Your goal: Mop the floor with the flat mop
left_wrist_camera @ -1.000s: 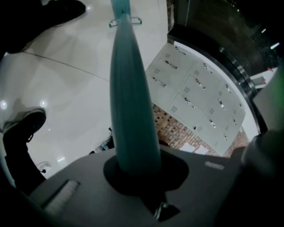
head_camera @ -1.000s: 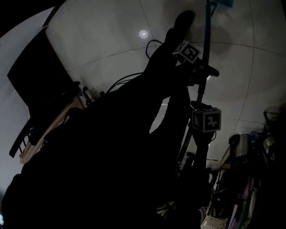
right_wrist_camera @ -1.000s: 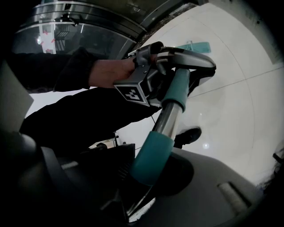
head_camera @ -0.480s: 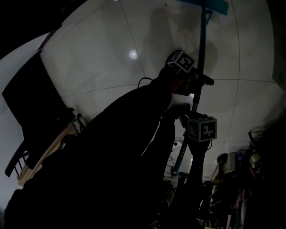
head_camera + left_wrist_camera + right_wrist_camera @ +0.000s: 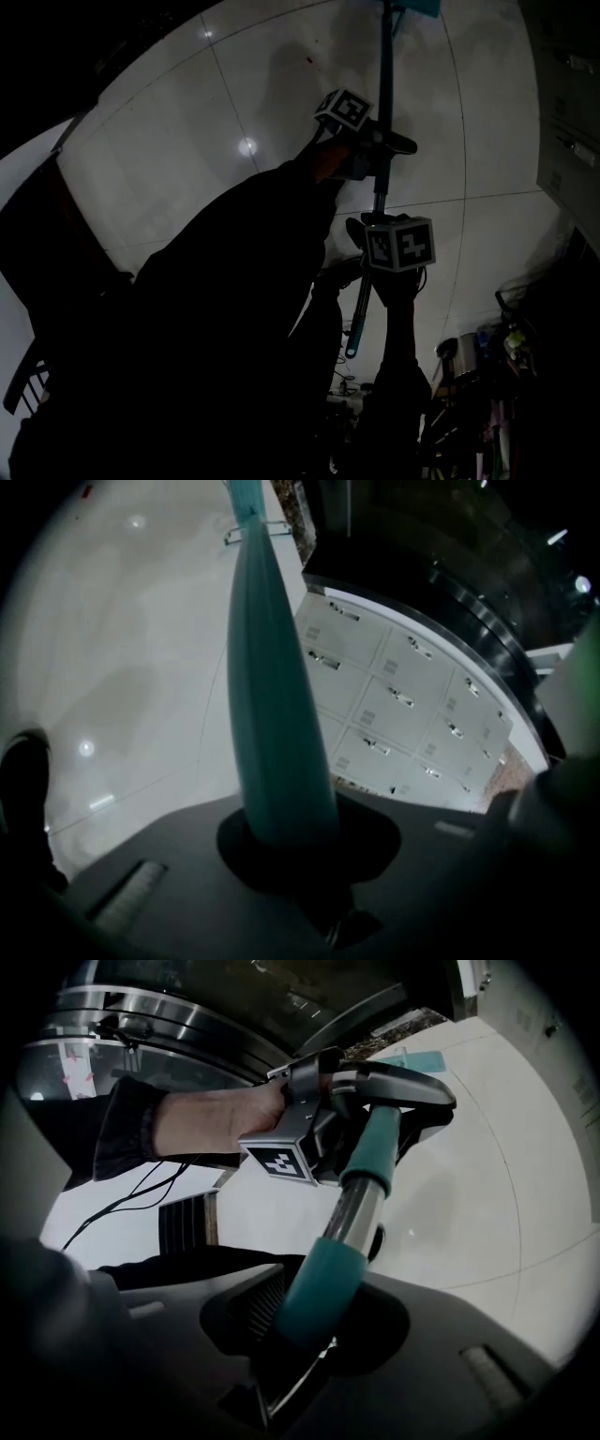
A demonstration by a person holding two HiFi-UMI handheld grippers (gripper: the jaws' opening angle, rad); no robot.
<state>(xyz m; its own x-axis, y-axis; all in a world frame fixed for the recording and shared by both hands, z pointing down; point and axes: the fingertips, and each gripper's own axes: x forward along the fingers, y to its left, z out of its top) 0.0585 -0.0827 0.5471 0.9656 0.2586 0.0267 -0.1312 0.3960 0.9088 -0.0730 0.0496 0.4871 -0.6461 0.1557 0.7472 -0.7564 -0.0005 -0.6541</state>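
The flat mop's teal handle (image 5: 379,178) runs from the top of the head view down to its end cap near the middle. The teal mop head (image 5: 414,7) lies on the pale tiled floor (image 5: 234,84) at the top edge. My left gripper (image 5: 380,145) is shut on the handle (image 5: 272,686) higher up, nearer the head. My right gripper (image 5: 375,246) is shut on the handle (image 5: 361,1199) lower down, just above the end. The right gripper view shows the left gripper (image 5: 375,1101) ahead, held by a hand (image 5: 220,1119). The person's dark sleeve hides the lower left of the head view.
White lockers (image 5: 394,705) line a curved wall on the right, also seen as lockers (image 5: 567,122) in the head view. A dark bench or rack (image 5: 42,281) stands at the left. Cluttered shelves and bottles (image 5: 506,375) fill the lower right. Black cables (image 5: 141,1194) trail over the floor.
Both grippers and the handle have shifted left in the head view, both still shut on it. The mop head sits nearer the top edge. Lockers have come into view at the right.
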